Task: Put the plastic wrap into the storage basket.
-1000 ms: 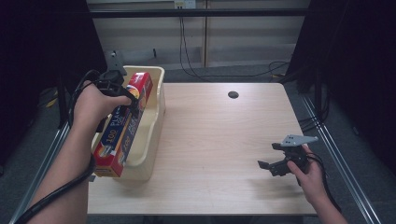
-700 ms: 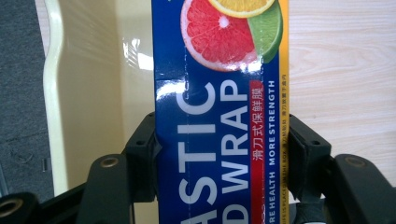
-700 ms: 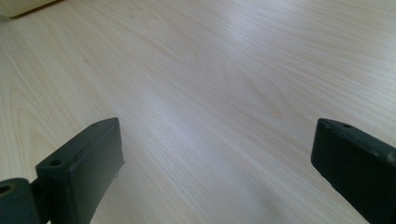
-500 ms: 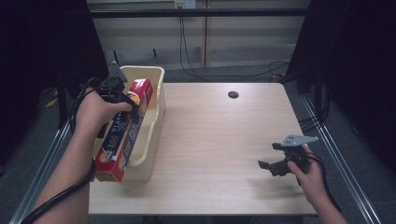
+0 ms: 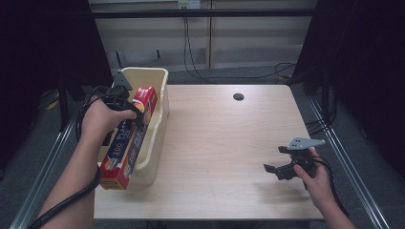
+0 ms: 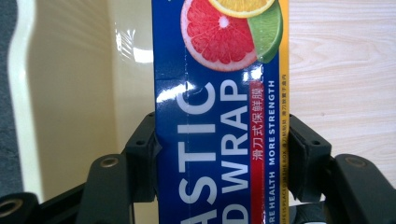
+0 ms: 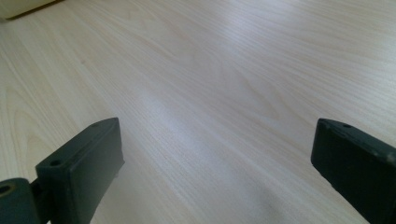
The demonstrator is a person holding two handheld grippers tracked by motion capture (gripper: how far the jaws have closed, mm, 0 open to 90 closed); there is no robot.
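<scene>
A long blue and red plastic wrap box (image 5: 126, 140) lies lengthwise over the cream tub (image 5: 160, 78) at the table's left, its near end sticking out past the tub's front rim. My left gripper (image 5: 125, 109) is shut on the box near its far half. In the left gripper view the box (image 6: 219, 116) stands between both jaws, which press its two sides, with the tub wall (image 6: 74, 93) behind. My right gripper (image 5: 273, 170) stands open low over the bare table at the front right. The right gripper view has its jaws wide apart above the wood (image 7: 224, 93).
A small dark hole (image 5: 238, 97) sits in the tabletop near the far edge. Cables run on the floor behind the table. Metal rails line both sides of the table. A corner of the tub (image 7: 23, 7) appears far off in the right gripper view.
My left hand has drawn the box toward the near side and lowered it along the tub. The right gripper has stayed in place.
</scene>
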